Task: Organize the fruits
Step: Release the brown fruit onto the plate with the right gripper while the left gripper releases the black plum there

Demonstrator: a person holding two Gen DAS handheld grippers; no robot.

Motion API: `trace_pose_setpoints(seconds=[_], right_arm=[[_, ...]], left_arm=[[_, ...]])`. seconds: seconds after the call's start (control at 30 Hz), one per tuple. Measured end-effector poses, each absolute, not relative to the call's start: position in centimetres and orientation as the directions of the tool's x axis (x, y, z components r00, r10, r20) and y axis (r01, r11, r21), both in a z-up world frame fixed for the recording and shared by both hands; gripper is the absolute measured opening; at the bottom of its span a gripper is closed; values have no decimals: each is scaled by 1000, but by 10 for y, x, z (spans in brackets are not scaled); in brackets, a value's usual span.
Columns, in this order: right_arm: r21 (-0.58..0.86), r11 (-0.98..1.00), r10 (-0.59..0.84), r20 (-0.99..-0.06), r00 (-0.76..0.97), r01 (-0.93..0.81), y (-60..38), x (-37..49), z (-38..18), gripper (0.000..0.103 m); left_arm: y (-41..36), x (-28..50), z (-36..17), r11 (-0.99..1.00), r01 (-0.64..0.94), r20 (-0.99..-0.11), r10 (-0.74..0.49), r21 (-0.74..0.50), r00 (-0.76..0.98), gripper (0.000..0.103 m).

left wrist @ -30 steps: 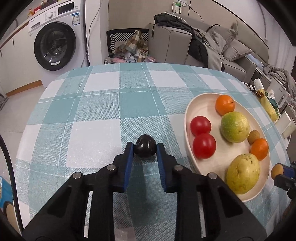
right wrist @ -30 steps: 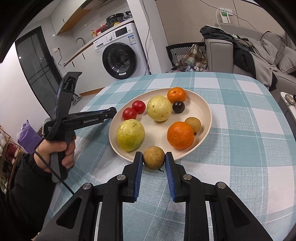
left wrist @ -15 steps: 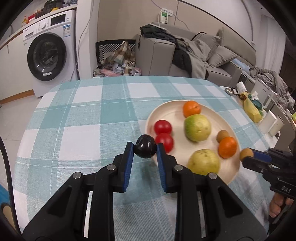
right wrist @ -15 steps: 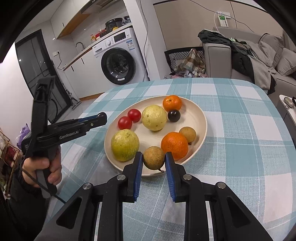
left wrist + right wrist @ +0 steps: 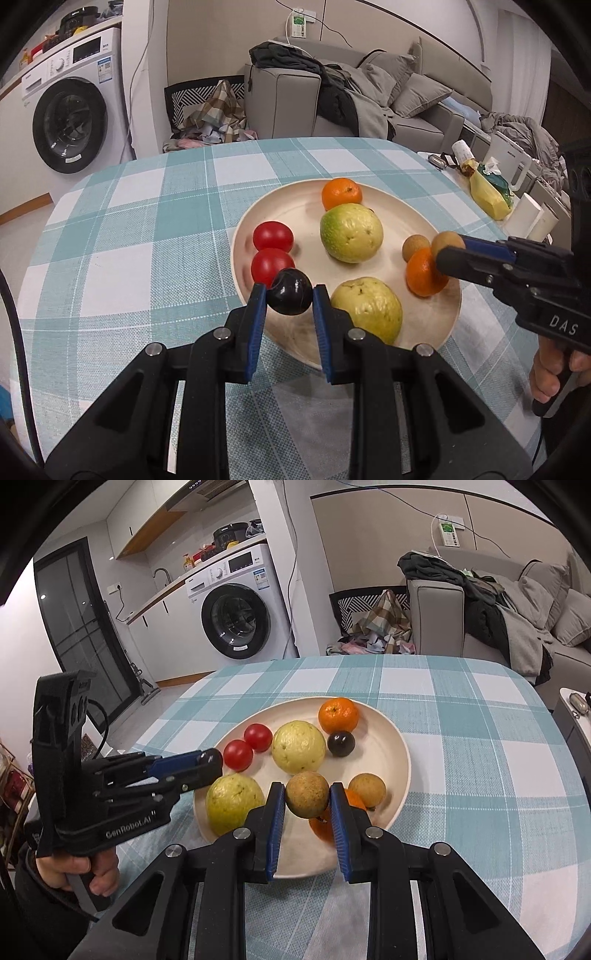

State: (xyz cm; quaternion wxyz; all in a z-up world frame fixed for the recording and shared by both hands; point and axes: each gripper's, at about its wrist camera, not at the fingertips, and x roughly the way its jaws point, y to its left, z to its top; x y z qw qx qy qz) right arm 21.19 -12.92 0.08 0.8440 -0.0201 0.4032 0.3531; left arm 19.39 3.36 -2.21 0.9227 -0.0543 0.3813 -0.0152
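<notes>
Fruit fills both hand-held grippers: the left hand-held gripper [image 5: 289, 297] is clenched on a dark plum [image 5: 290, 291] over the near-left rim of the plate [image 5: 369, 345]. The right hand-held gripper [image 5: 307, 801] grasps a brown fruit [image 5: 307, 799] above the plate's near edge, on the checked worktop [image 5: 147, 229].
</notes>
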Motion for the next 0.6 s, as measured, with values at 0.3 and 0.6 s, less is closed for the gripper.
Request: trace_pose_setpoints(seconds=[0.3, 0.6], right_arm=[[245, 729, 585, -708, 396, -639, -108, 224, -9, 25], [255, 719, 600, -698, 392, -647, -100, 227, -15, 25]], left_arm=[[34, 197, -28, 993, -1, -704, -83, -117, 705, 23], [34, 199, -29, 993, 7, -705, -89, -119, 704, 23]])
